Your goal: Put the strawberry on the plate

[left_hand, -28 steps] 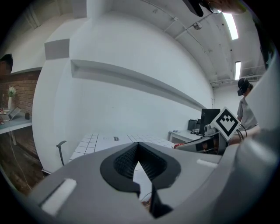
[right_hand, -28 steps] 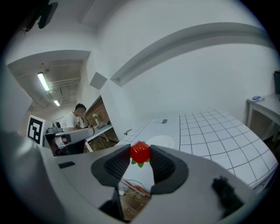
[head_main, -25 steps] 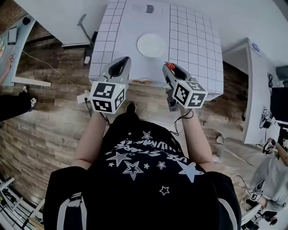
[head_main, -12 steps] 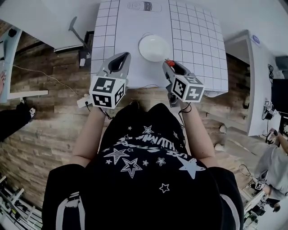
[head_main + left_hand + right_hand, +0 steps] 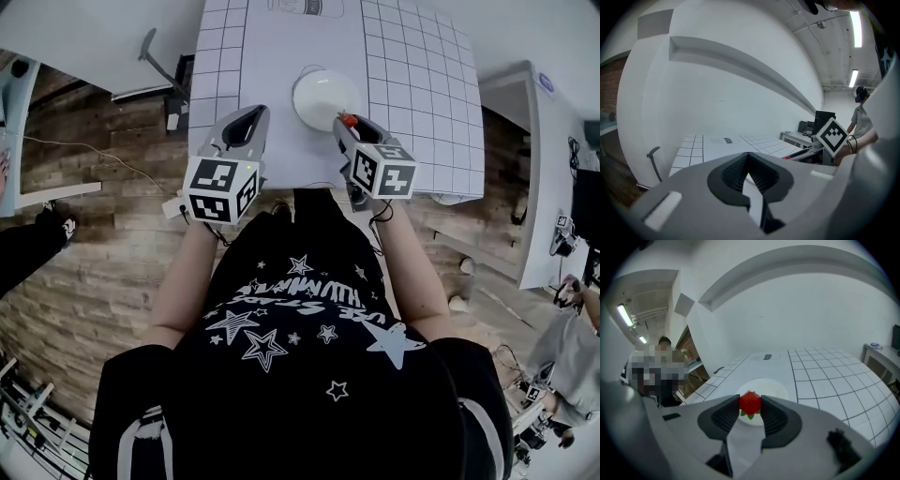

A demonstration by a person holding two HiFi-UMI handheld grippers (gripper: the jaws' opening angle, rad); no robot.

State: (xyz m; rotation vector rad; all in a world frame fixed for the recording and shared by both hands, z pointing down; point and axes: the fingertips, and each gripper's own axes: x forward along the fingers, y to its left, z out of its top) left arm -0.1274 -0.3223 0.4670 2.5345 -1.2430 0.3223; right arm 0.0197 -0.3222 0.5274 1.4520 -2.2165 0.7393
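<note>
Left gripper (image 5: 748,157) hovering above the white table (image 5: 272,56), its jaws pressing together on nothing, right gripper (image 5: 351,124) pinching the strawberry (image 5: 750,402) between its jaw tips, white plate (image 5: 765,386) lying just ahead of and below those tips

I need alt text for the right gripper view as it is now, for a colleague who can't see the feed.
The right gripper has its two dark jaws closed on a red strawberry with green leaves. Just beyond it in this view, a white plate lies on a white table marked with a black grid. A plain white wall stands behind.
</note>
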